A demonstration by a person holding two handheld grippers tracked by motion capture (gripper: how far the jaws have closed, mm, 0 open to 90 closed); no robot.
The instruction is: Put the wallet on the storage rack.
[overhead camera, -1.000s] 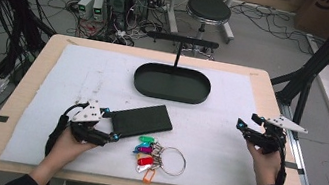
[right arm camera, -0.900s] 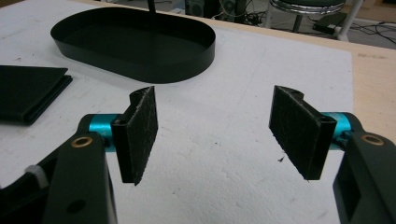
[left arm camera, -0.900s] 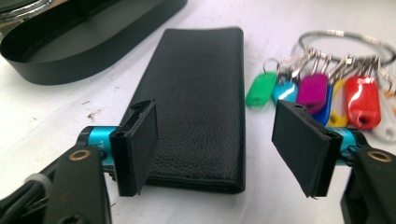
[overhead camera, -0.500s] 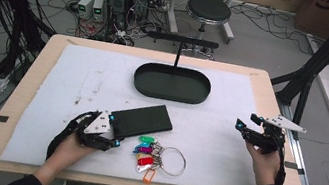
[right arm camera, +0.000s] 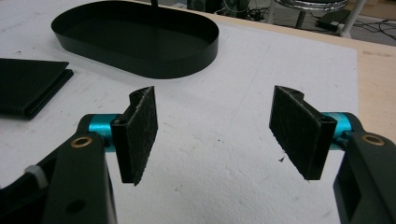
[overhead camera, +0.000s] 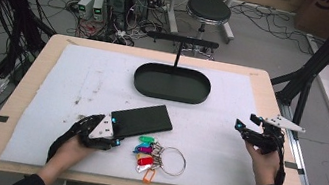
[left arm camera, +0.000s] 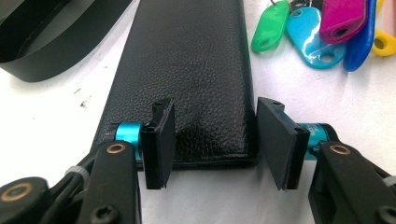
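Since the earlier frame the left gripper (left arm camera: 210, 144) has advanced to the near end of the black wallet (overhead camera: 141, 120), its jaws having just been closing, half-open and astride without pressing, so the wallet lies ungrasped on the white mat (overhead camera: 224, 148), lifting outstanding, while the right gripper (right arm camera: 224, 135) waits wide open and empty.

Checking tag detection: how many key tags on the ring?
5 visible in the left gripper view: green, cyan, magenta, blue, yellow. The high view hints at more; some overlap.
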